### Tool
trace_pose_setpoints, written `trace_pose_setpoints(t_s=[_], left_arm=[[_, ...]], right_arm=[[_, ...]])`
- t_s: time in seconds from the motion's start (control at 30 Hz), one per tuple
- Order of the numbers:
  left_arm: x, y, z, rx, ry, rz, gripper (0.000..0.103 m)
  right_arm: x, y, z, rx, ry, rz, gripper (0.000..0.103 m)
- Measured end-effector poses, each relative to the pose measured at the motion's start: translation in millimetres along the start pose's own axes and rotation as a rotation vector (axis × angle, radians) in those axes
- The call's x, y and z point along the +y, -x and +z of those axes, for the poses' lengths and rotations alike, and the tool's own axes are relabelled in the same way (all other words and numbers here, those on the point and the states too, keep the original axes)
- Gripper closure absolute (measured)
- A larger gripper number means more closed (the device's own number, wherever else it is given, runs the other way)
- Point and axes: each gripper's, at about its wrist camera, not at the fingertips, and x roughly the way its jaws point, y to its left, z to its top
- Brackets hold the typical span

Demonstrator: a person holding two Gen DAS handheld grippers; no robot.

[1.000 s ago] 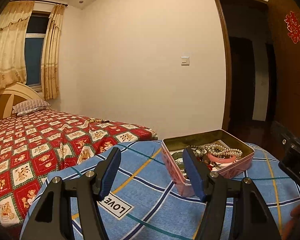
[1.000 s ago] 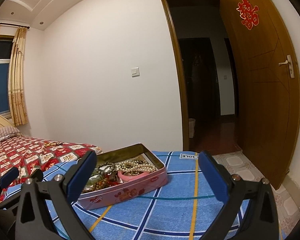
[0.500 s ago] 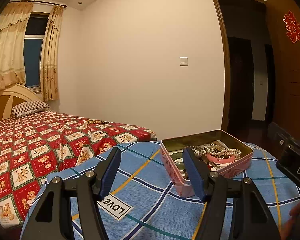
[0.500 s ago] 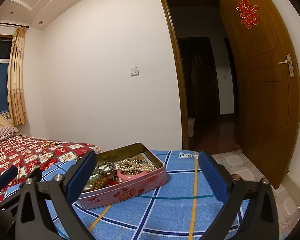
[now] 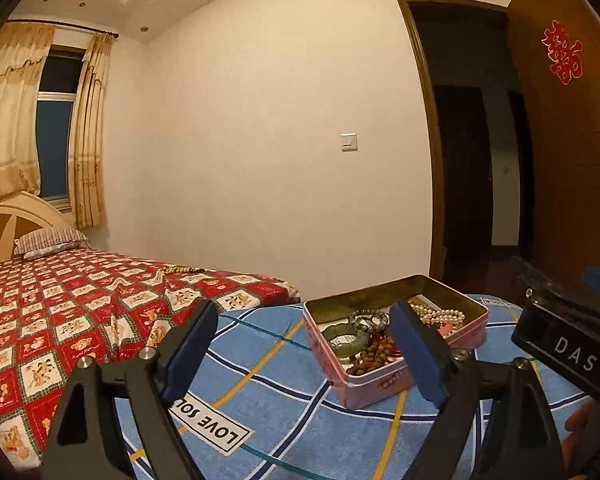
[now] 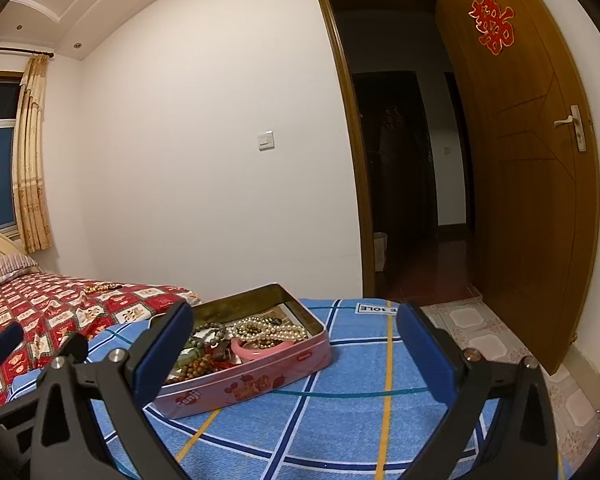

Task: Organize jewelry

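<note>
A pink tin box point(image 5: 380, 390) point(image 6: 260, 384) stands open on a blue plaid cloth point(image 5: 284, 420) point(image 6: 360, 420). It holds a pearl strand point(image 6: 272, 330), a pink bangle point(image 6: 256, 350), a green bangle point(image 5: 342, 336) and brown bead strings point(image 5: 374, 356). My left gripper point(image 5: 304, 350) is open and empty, just short of the box, its right finger in front of the box. My right gripper point(image 6: 292, 354) is open wide and empty, above the cloth, the box behind its left finger.
A bed with a red patterned cover point(image 5: 60, 312) lies to the left, with a bead string point(image 5: 180, 269) on it. An open wooden door point(image 6: 532, 160) and dark doorway point(image 6: 404, 160) are at the right. The right gripper's body point(image 5: 568, 344) shows at the right of the left wrist view.
Both grippers have shifted slightly, so the box sits a little lower and nearer in both views. The jaws have not changed. Nothing was picked up.
</note>
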Motion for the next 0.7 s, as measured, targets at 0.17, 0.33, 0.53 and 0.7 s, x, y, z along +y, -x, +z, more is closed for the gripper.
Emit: trace_pose_setpoints(t_s=[0.17,0.33,0.53,0.7], left_arm=[[-2.7,-4.2,-0.6,0.032,-0.004,0.027,0.012],[-5.8,-1.7,-1.3,0.024,-0.017,0.013,0.011],[-6.1,-1.9,-1.7,0.028,-0.019,0.01,0.011],[-5.6,-3.9,-1.7,0.035,-0.021,0.018,0.011]], right_arm=[[-0.9,0.8,-0.1,-0.002,-0.005,-0.001,0.0],[-1.0,1.2,0.2,-0.003,-0.008,0.0,0.0],[-1.3,1.1,0.1,-0.002,-0.01,-0.001,0.0],[-0.8,-0.5,0.1,0.007,-0.01,-0.007,0.0]])
